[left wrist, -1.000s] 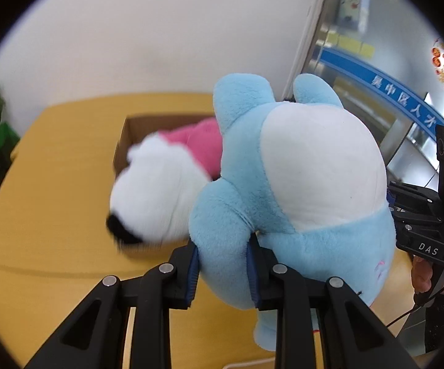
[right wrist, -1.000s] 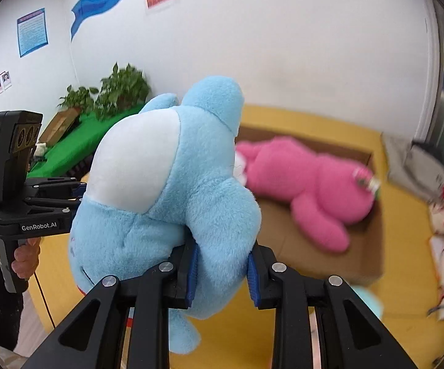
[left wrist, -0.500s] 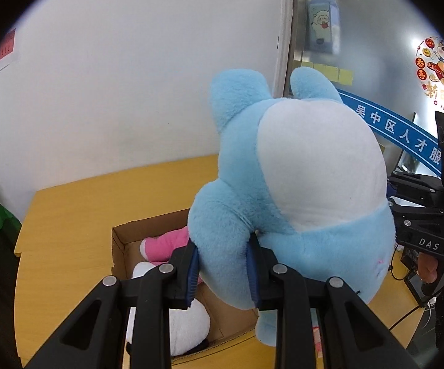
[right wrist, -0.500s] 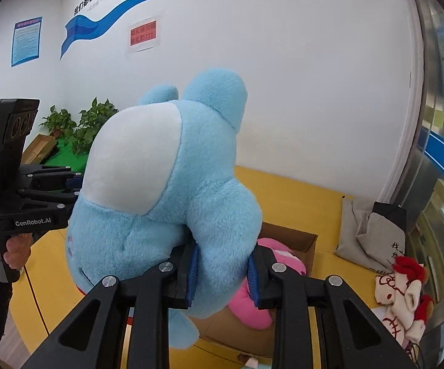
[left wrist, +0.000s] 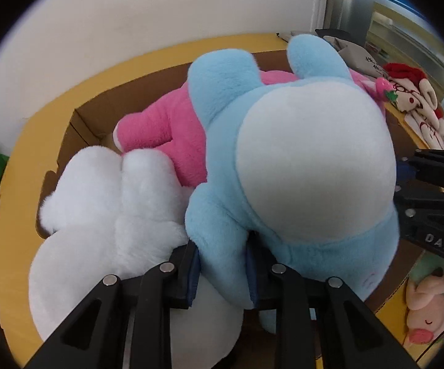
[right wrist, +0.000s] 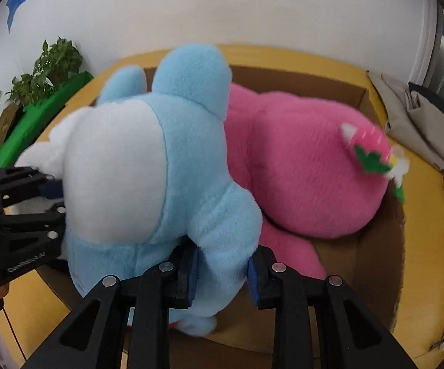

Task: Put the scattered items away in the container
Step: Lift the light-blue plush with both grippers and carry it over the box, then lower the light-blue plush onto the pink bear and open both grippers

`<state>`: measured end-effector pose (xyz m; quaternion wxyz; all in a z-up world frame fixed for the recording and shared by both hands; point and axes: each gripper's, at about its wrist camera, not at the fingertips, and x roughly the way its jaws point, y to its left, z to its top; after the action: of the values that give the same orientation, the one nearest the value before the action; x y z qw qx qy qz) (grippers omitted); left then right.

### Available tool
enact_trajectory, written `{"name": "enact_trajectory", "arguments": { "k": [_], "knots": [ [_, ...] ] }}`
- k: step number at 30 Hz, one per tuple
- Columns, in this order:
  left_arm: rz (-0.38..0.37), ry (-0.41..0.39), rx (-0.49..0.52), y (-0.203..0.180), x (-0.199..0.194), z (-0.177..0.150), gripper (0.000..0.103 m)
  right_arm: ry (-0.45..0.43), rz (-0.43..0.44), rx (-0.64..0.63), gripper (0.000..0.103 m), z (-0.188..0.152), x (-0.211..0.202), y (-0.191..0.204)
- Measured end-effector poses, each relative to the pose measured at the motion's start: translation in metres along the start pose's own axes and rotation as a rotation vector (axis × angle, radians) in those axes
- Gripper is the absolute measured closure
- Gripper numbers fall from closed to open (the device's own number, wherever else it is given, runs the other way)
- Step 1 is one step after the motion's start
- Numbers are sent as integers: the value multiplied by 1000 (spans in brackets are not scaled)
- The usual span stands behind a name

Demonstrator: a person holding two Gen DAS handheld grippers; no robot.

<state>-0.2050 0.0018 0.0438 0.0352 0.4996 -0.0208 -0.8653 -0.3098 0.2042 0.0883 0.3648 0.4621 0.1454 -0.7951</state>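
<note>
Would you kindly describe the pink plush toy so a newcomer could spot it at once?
Find the cardboard box on the yellow table. The pink plush toy lies inside it, beside the blue plush toy. It alone is bright pink, with a strawberry ornament on its head.

Fuzzy plush blue toy [left wrist: 299, 166], matt cardboard box [right wrist: 382, 264].

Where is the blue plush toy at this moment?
The blue plush toy fills both wrist views' centres, over the cardboard box, against the pink plush and white plush.
</note>
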Motion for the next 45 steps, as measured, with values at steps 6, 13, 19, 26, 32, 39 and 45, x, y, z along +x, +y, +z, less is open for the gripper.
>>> {"name": "enact_trajectory", "arguments": {
  "k": [6, 13, 19, 26, 32, 39, 45],
  "knots": [
    [16, -9, 9, -2, -4, -2, 76, 84, 32, 13, 71, -5, 17, -10],
    [-43, -65, -18, 6, -39, -3, 71, 31, 52, -25, 44, -5, -30, -25],
    [-57, -145, -87, 18, -81, -23, 71, -198, 195, 63, 36, 24, -89, -37],
    [-37, -170, -108, 10, -102, -48, 71, -123, 233, 97, 41, 42, -8, 7],
    [-78, -196, -123, -2, -112, -63, 69, -113, 187, 124, 20, 30, -44, -12],
    [-164, -261, -168, -13, -125, -76, 37, -351, 164, 154, 0, -65, -175, -45],
    [-285, -238, -227, -28, -114, -87, 34, -226, -2, 229, 0, -148, -181, -72]
  ]
}}
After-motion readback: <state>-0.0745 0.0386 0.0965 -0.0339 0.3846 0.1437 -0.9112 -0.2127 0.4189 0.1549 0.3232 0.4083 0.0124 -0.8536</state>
